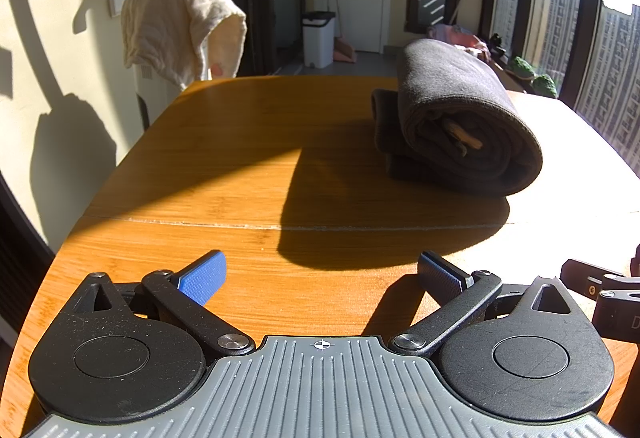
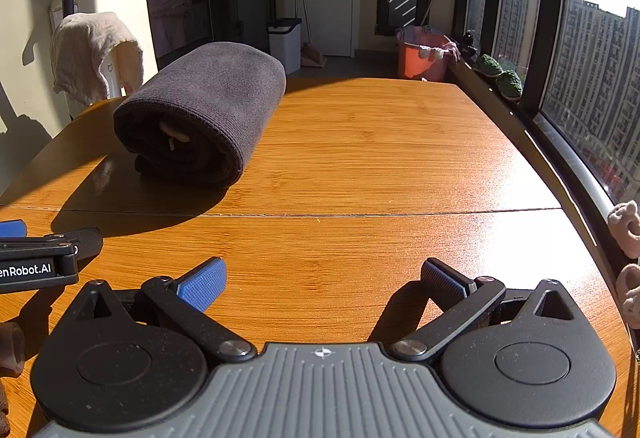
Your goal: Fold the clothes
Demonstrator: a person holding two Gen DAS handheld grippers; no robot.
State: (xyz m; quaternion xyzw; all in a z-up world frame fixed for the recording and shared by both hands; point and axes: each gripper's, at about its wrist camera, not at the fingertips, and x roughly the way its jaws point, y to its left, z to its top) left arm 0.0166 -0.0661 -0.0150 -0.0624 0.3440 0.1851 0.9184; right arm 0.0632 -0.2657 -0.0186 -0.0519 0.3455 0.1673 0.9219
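a cream towel [image 1: 182, 26] hangs over a white appliance past the far left edge of the wooden surface [image 1: 248, 158]. a white bin [image 2: 285, 44] stands on the floor beyond, an orange bucket [image 2: 422, 58] near the window, and two small green plants [image 2: 500, 74] sit on the sill. the dark grey folded garment [image 1: 460, 118] lies rolled in a thick bundle on the surface, well ahead of both tongs, with bare wood between. the left tongs [image 1: 322, 276] are spread wide and hold nothing, low over the near edge. the right tongs [image 2: 323, 282] are likewise wide and empty, just beside the left.
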